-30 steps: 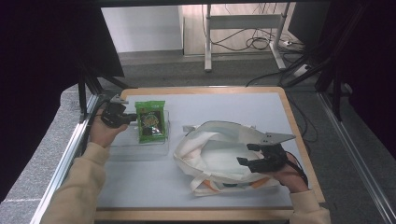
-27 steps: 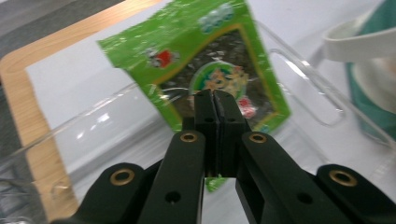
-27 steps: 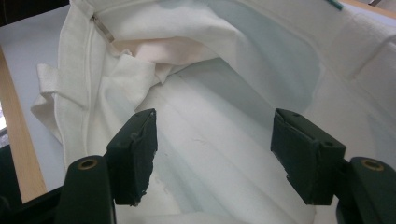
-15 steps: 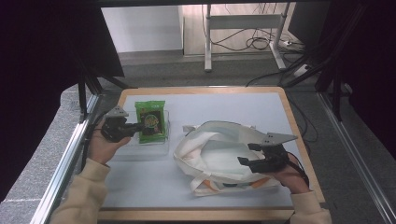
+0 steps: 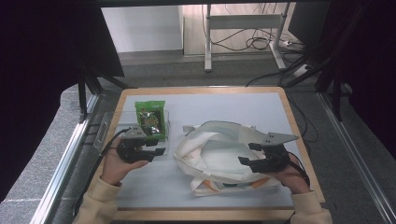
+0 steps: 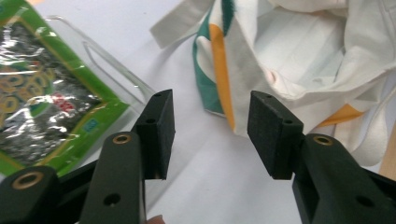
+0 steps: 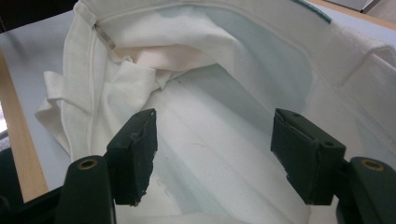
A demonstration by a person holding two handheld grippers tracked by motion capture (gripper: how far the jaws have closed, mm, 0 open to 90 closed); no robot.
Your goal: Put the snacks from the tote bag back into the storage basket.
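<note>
Grey counter (image 5: 224,105) under you: your left claw (image 5: 158,147) has just been opening, nothing between its jaws, at the clear tray (image 5: 105,128) by the left edge. That tray holds the green seaweed packet (image 5: 150,120). Your right claw (image 5: 248,154) gapes, gripping nothing, inside the white tote bag's (image 5: 219,154) mouth, mid-counter toward the right edge.
</note>
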